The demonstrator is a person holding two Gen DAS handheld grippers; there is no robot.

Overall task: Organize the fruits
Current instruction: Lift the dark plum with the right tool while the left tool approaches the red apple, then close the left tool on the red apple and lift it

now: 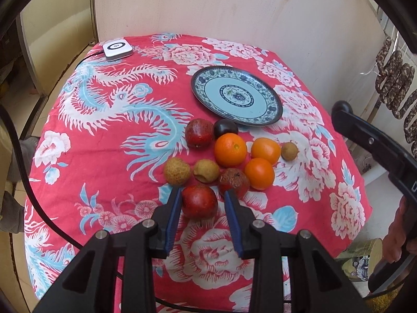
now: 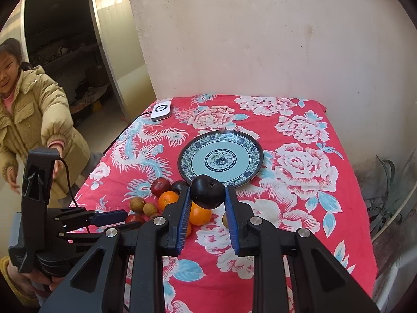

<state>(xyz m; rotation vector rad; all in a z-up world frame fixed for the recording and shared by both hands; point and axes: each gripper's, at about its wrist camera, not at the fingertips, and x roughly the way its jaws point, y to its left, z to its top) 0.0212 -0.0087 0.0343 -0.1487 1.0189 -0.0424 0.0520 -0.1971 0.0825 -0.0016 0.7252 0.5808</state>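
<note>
In the left wrist view my left gripper (image 1: 202, 191) stands open around a red fruit (image 1: 199, 201) that lies on the cloth; the right pad is clear of it. Just beyond lie three oranges (image 1: 230, 149), another red fruit (image 1: 198, 133), a wrinkled red one (image 1: 233, 181), a dark plum (image 1: 225, 127) and several small tan fruits (image 1: 177, 170). A bare blue-patterned plate (image 1: 208, 75) sits farther back. In the right wrist view my right gripper (image 2: 207, 188) is shut on a second dark plum (image 2: 208, 191), held above the cloth in front of the plate (image 2: 187, 156).
A white device (image 1: 116, 48) with a cable lies at the table's far left corner. A pale wall stands right behind the table. A person in a tan coat (image 2: 31, 120) stands off the left edge. Dried sausages (image 1: 396, 83) hang at the right.
</note>
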